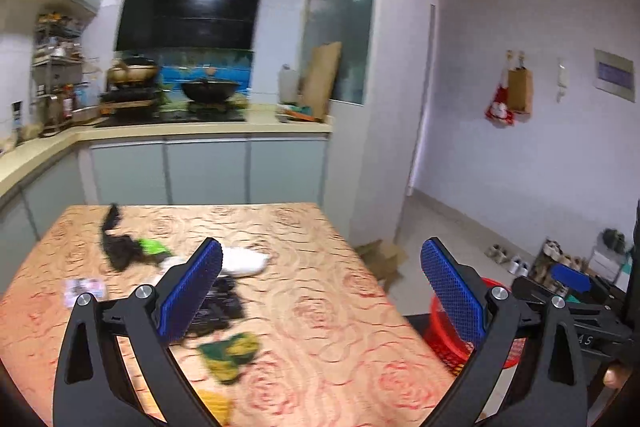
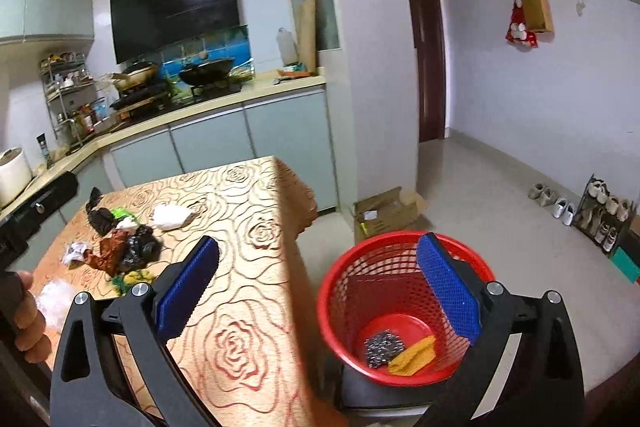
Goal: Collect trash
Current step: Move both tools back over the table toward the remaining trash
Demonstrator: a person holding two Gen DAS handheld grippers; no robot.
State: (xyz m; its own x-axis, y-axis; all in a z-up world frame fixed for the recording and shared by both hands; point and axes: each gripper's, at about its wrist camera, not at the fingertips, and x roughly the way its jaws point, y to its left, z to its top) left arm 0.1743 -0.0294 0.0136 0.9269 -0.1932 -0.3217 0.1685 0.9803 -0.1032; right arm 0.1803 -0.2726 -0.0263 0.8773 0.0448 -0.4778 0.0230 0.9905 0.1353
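Trash [image 2: 120, 247], a loose heap of black, brown, white and green wrappers, lies at 9 o'clock on the rose-patterned tablecloth [image 2: 248, 211] in the right wrist view. Only that view looks into the red mesh plastic basket [image 2: 340, 291] at 5 o'clock: grey crumpled scrap [image 2: 382, 345] and yellow scrap [image 2: 414, 355] on its bottom. Left gripper [image 1: 320, 287] spread wide, empty, over the table; right gripper [image 2: 318, 287] likewise. Kitchen counter [image 1: 200, 129] at 12 o'clock, shoes [image 2: 560, 205] along the wall.
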